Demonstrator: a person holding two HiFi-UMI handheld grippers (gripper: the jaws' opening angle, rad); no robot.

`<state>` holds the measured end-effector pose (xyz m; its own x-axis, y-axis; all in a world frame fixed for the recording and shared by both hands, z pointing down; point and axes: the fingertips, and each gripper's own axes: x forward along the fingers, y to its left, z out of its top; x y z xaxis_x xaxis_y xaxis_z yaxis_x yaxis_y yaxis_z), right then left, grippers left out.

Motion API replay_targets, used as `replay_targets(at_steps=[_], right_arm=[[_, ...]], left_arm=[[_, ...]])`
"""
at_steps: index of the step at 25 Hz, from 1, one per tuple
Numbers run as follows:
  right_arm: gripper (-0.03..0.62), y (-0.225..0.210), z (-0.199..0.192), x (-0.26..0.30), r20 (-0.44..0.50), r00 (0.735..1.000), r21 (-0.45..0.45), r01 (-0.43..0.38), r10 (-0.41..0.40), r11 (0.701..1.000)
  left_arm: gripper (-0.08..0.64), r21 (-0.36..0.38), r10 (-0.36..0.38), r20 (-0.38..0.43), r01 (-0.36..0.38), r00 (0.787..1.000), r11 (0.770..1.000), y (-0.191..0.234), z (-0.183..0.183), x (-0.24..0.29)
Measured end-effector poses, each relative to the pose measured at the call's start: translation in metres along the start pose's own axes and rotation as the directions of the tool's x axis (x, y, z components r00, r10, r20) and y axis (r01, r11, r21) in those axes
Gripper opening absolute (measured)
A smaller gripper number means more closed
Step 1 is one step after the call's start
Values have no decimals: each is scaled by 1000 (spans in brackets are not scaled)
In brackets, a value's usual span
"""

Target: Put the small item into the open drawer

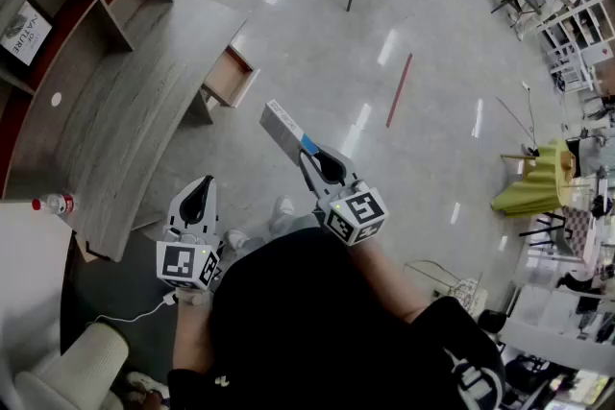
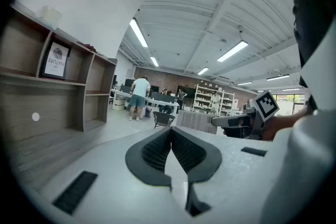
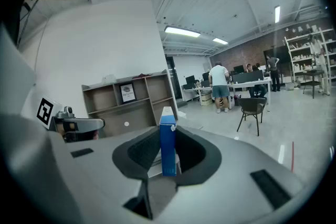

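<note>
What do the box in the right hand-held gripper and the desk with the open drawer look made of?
The box looks like printed cardboard, blue and white, smooth: flat faces, crisp edges. The desk looks like matte grey wood-grain laminate: streaked grain, thin panels; solid wood can't be ruled out.

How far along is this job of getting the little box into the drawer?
Done: the box is picked up, clamped in the right tongs. In hand: it is held in the air, short of the desk. Left to do: carry it to the open drawer and let go inside. The left tongs are shut and empty.
</note>
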<state>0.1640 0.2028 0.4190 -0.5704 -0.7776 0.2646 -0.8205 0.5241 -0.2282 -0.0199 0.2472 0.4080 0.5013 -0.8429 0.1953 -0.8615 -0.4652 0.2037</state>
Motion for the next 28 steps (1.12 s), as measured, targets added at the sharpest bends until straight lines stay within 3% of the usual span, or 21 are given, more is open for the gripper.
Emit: replay_targets(at_steps=[21,28], right_arm=[[94,-109,26,-2,40,995,60,-92,90,994],[95,-128,27,17,36,991,86,-131,128,988]], left_arm=[[3,62,34,-58,-31,998,998,-65,16,104],[3,67,68,-88,-62,994,996,-59,14,126]])
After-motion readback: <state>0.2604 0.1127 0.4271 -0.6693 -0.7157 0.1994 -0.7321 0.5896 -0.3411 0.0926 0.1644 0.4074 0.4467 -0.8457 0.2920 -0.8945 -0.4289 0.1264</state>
